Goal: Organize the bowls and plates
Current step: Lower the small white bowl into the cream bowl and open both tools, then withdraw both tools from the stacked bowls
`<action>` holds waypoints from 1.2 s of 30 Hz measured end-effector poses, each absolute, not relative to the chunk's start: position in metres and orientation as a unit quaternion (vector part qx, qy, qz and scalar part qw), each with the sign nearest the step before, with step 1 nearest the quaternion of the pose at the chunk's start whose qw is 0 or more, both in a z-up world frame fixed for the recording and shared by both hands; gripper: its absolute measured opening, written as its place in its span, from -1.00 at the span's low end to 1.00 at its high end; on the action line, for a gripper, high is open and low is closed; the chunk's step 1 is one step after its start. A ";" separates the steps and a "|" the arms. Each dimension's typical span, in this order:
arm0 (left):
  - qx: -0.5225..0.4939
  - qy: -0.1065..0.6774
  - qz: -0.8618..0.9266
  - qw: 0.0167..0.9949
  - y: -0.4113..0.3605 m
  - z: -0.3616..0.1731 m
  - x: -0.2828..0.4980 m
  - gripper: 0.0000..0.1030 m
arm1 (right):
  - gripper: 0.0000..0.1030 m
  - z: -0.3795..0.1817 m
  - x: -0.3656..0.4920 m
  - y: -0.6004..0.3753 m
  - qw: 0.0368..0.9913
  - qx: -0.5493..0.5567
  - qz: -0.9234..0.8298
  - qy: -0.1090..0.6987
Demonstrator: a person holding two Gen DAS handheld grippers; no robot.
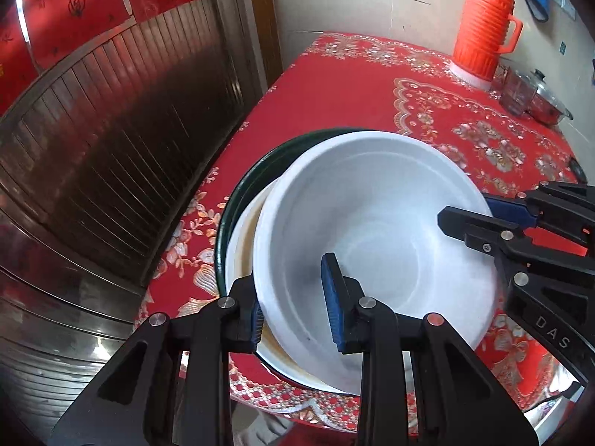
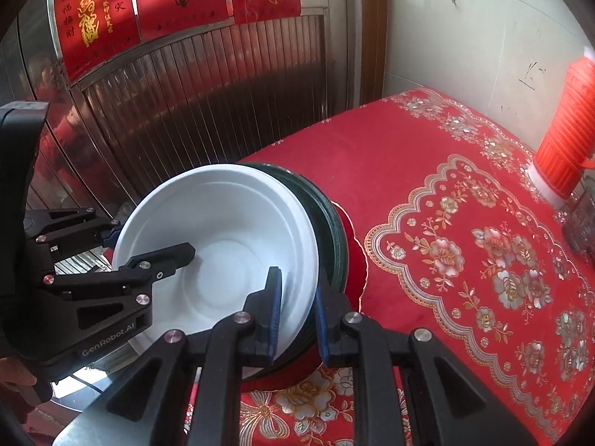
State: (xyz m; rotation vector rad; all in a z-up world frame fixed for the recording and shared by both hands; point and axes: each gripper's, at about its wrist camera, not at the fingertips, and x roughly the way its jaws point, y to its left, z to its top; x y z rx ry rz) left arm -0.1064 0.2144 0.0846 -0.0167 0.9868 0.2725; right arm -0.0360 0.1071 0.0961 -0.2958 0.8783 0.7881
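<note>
The near-left rim of a round white shallow bowl [image 1: 375, 238] is straddled by the left gripper [image 1: 295, 301], one blue-padded finger [image 1: 334, 297] set inside the bowl and the other outside its wall. The jaws are parted wider than the rim, and whether the pads press on it cannot be told. The opposite rim of the same bowl [image 2: 219, 238] is bracketed by the right gripper [image 2: 297, 312] in like manner, one pad [image 2: 276, 308] inside and one outside; a firm clench cannot be confirmed there either.

The white bowl is seen tilted upon a cream-rimmed white plate [image 1: 241, 245], which is itself nested in a dark green round dish [image 1: 256, 163]. The stack is placed at the near-left corner of a table covered by a red floral cloth [image 1: 346, 89].

Farther back, an orange ribbed plastic thermos flask [image 1: 483, 26] is stood near the wall, with a lidded glass pot [image 1: 535, 96] just beside it. Beyond the table edge, a dark slatted metal door [image 2: 208, 104] hung with red paper banners [image 2: 93, 18] is visible.
</note>
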 end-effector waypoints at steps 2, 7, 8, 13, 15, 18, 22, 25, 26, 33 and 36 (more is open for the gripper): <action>0.002 0.465 0.143 0.873 0.216 0.084 -0.106 -0.46 | -0.68 0.096 -0.037 0.108 0.822 -0.138 0.369 0.411; 0.008 0.447 0.158 0.881 0.218 0.083 -0.107 -0.46 | -0.64 0.096 -0.036 0.107 0.828 -0.125 0.365 0.407; 0.010 0.444 0.160 0.881 0.217 0.083 -0.107 -0.46 | -0.64 0.096 -0.035 0.105 0.829 -0.121 0.365 0.407; 0.003 0.430 0.162 0.888 0.219 0.089 -0.114 -0.46 | -0.60 0.099 -0.035 0.098 0.836 -0.095 0.364 0.401; -0.010 0.422 0.162 0.892 0.222 0.092 -0.117 -0.46 | -0.33 0.100 -0.036 0.097 0.841 -0.095 0.356 0.396; -0.011 0.393 0.173 0.903 0.223 0.101 -0.127 -0.15 | -0.07 0.101 -0.036 0.093 0.844 -0.089 0.353 0.393; -0.040 0.365 0.165 0.915 0.230 0.113 -0.135 0.14 | -0.06 0.104 -0.039 0.089 0.848 -0.083 0.353 0.387; -0.037 0.347 0.182 0.919 0.232 0.121 -0.138 0.19 | -0.06 0.108 -0.043 0.083 0.852 -0.078 0.350 0.380; -0.036 0.345 0.182 0.920 0.230 0.122 -0.139 0.19 | -0.06 0.109 -0.044 0.081 0.854 -0.078 0.349 0.377; -0.060 0.305 0.189 0.931 0.204 0.127 -0.146 0.19 | 0.35 0.116 -0.059 0.062 0.895 -0.073 0.285 0.335; -0.074 0.291 0.193 0.934 0.196 0.125 -0.148 0.19 | 0.50 0.119 -0.069 0.051 0.912 -0.062 0.263 0.309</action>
